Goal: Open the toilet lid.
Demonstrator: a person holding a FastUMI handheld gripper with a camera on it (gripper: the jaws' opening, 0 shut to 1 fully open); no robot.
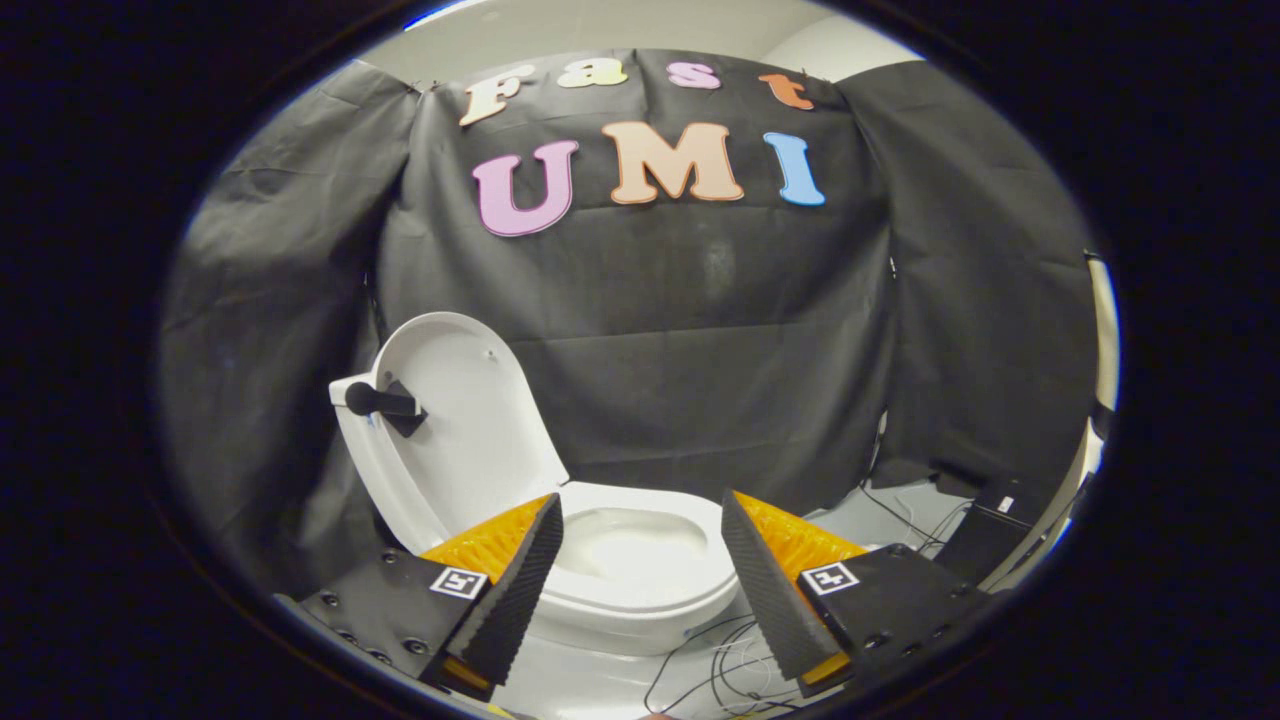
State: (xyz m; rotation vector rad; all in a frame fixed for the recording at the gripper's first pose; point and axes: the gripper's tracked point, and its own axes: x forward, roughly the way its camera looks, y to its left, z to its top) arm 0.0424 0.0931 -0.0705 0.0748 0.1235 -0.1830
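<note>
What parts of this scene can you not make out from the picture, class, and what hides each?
1. Front rim of the toilet bowl: partly covered by the open gripper fingers, gripper view.
2. Lid hinge: behind the one finger.
3. Where the floor cables lead: cut off near the fingers.
4. The dark box beyond the other finger: too small and dim to identify.
</note>
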